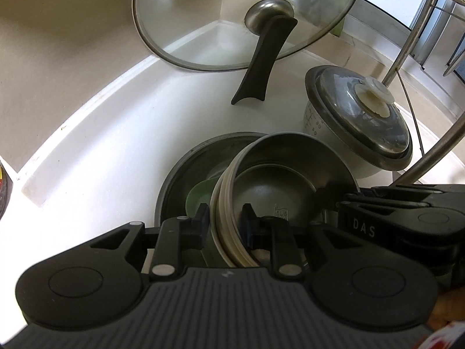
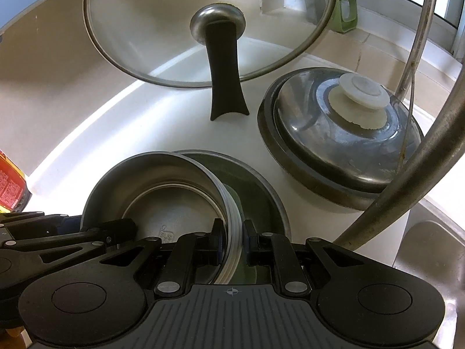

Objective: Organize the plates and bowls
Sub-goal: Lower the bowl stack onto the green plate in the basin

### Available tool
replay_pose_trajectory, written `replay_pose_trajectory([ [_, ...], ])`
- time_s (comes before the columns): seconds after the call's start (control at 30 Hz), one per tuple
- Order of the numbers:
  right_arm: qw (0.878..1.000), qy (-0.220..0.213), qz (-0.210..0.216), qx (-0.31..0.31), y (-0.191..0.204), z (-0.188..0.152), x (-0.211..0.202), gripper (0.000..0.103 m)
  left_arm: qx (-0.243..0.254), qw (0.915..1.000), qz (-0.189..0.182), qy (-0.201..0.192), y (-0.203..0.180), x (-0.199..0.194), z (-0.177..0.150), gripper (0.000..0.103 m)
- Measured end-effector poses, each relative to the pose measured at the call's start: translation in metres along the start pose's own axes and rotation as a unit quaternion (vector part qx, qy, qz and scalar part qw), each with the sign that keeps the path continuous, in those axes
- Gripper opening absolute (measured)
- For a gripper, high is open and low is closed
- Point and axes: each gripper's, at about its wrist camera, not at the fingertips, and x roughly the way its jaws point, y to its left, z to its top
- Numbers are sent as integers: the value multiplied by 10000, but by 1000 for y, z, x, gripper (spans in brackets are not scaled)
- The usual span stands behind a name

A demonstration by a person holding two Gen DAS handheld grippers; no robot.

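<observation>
Both hand-held grippers, left hand-held gripper (image 1: 225,222) and right hand-held gripper (image 2: 232,238), pinch the steel bowl stack's (image 1: 279,186) opposite rims.

Far across the white counter (image 2: 122,133), I see a glass lid (image 2: 162,29) standing tilted against the beige wall (image 1: 58,43), propped on its long black handle (image 2: 225,72). To the right, a white pot (image 1: 325,122) sits under a domed steel lid (image 2: 340,133) with a pale knob (image 2: 363,90). A metal rack's legs (image 2: 407,174) curve past at right. A red-labelled container (image 2: 11,183) shows at the left edge, and a green object (image 2: 347,8) stands far right.
</observation>
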Motion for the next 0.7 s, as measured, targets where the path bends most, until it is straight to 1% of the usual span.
replay_pose_trajectory([
  [0.7, 9998, 94, 18, 148, -6, 2, 2, 14, 118, 9999, -93, -14, 2, 1, 3, 21],
])
